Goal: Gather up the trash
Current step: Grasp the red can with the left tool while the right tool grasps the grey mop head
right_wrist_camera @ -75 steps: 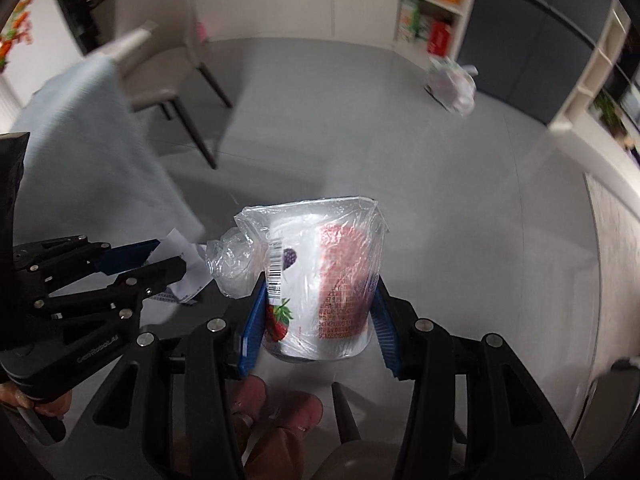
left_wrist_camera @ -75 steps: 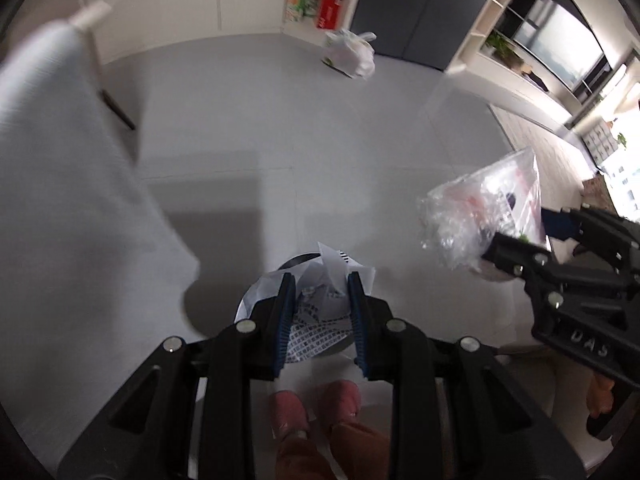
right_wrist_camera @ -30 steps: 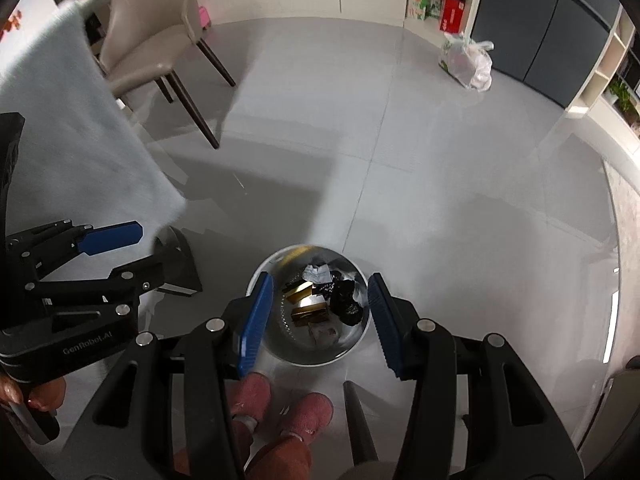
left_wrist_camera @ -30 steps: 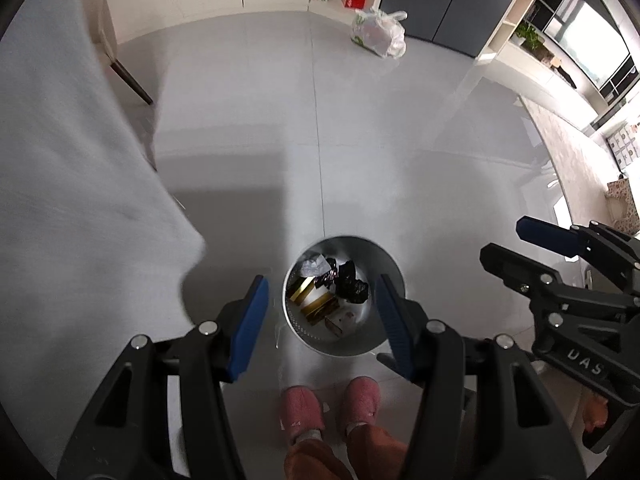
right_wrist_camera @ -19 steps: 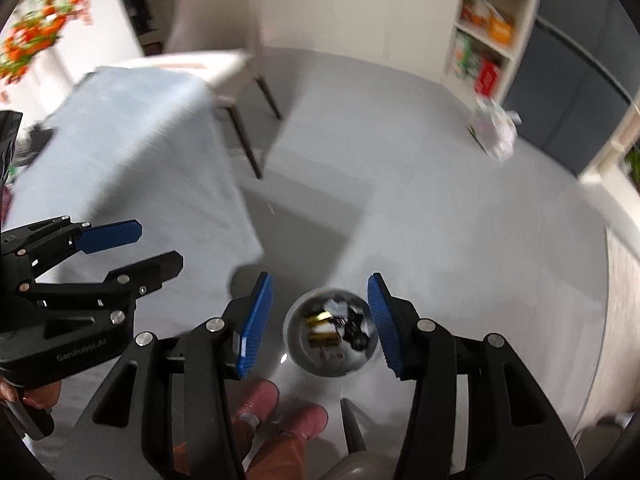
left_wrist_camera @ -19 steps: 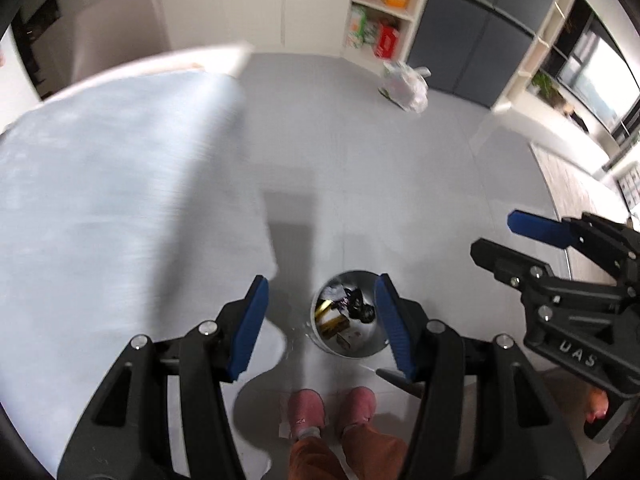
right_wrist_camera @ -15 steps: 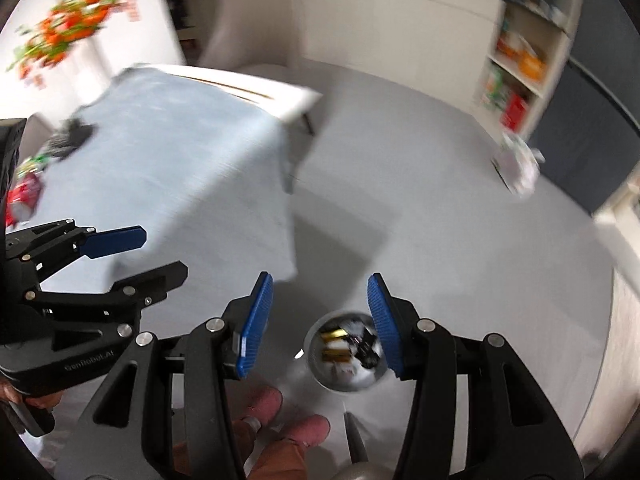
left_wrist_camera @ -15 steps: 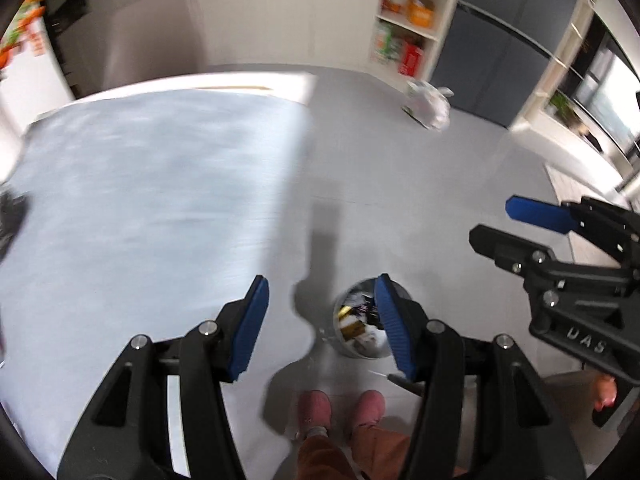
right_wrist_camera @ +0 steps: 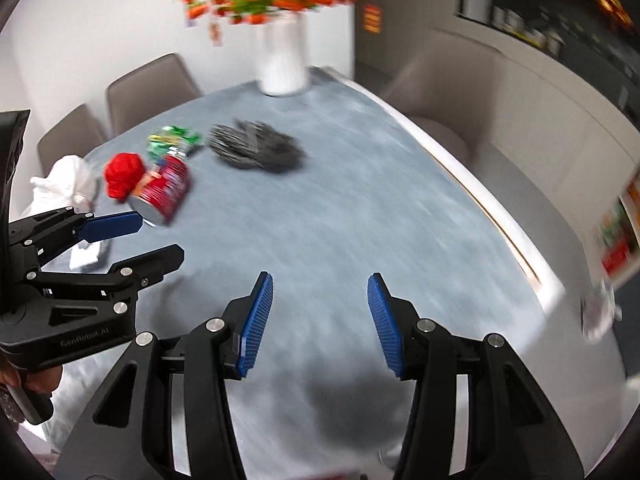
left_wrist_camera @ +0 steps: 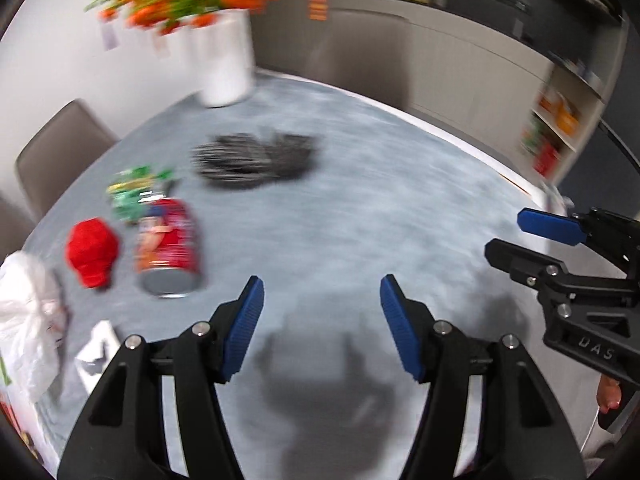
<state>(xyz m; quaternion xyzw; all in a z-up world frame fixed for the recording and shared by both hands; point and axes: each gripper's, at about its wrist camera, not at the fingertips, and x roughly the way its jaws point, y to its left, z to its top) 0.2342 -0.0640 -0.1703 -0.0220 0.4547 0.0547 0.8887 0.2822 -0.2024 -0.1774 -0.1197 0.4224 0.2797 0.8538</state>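
The trash left to collect lies in a loose group on the far left part of the grey-clothed worktop point(left_wrist_camera: 360, 208): a red can point(left_wrist_camera: 168, 252) on its side, a crumpled red piece point(left_wrist_camera: 93, 251) just beside it, a green wrapper point(left_wrist_camera: 138, 192) at the can's far end, and a white plastic bag point(left_wrist_camera: 28, 320) at the left edge with a small white scrap point(left_wrist_camera: 98, 350) near it. A dark crumpled bag point(left_wrist_camera: 256, 158) lies apart from these, nearer the white vase point(left_wrist_camera: 224, 60) of orange flowers.

A second ago both views were filled by the floor and the round metal bin, with its contents showing between the fingers; now the bin is out of view and the worktop fills both pictures, heavily blurred. From this it is judged that one drop-off has been finished and the next pick is being approached.

The left tongs point(left_wrist_camera: 322, 320) are held empty above bare cloth; their jaws have just been opening a little further and nothing is between them. The right tongs point(right_wrist_camera: 320, 316) are likewise parted about halfway, with nothing held, over bare cloth well short of the trash. The can appears the nearest item to the left tongs, so a reach toward it is likely called for.
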